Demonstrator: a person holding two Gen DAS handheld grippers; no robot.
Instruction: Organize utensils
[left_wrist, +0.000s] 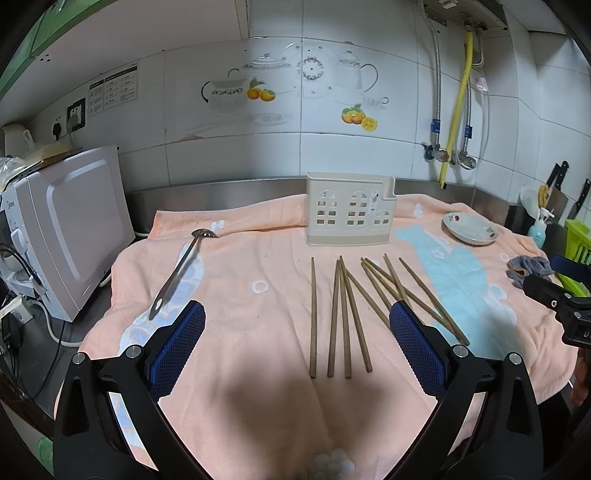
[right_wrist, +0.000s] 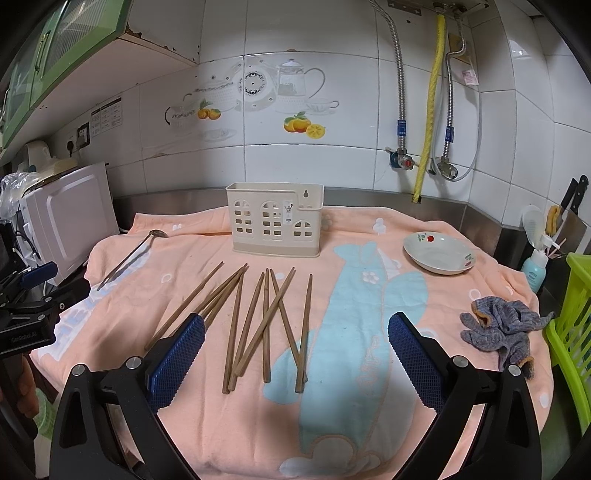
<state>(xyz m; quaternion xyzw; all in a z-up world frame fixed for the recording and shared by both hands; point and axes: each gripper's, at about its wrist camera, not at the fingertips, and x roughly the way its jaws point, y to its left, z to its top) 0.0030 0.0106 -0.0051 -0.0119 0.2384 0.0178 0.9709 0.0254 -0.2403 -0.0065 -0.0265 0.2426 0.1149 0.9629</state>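
I see a peach towel (left_wrist: 258, 266) spread over the counter, with a blue fish shape on it. My left gripper (left_wrist: 297, 343) hangs above the near part of the towel, and its two blue pads are spread wide with nothing between them. My right gripper (right_wrist: 296, 354) is the same: wide apart and holding nothing, up over the towel. The brown chopsticks (right_wrist: 258, 325) lie loose on the towel in the middle. Some lie side by side and some cross over each other, and they all point more or less toward the back wall. In the left view, four of them lie between my pads and the rest are by the right pad, partly hidden behind it. Behind the chopsticks stands the cream holder (left_wrist: 349, 210), upright, with little window holes in its front. It looks empty from here, but I cannot see all the way inside. A long metal spoon (left_wrist: 181, 267) lies by itself on the left part of the towel, well apart from the chopsticks, with its bowl end toward the wall. A white dish (right_wrist: 437, 253) with small flowers sits on the right part of the towel, near the back. A gray cloth (right_wrist: 502, 328) lies crumpled on the right edge of the towel, just beside a green basket (right_wrist: 570, 332). A white microwave (left_wrist: 74, 229) stands to the left of the towel.
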